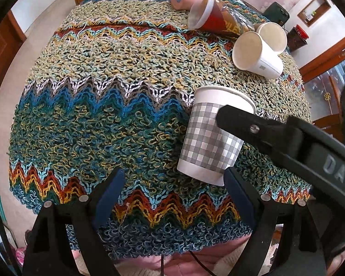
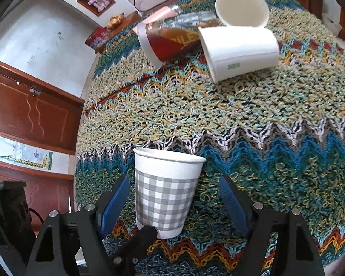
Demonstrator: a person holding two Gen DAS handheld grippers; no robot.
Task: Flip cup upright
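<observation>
The right tool (image 2: 174, 204) is spread wide around the cup (image 2: 166, 193), its blue pads apart from the walls. The left tool (image 1: 172, 191) is open too, one finger (image 1: 237, 195) by the cup's base. The white, grey-checked paper cup stands mouth up on the woven mat (image 2: 253, 119), near two plain cups (image 2: 241, 50) lying far behind.
</observation>
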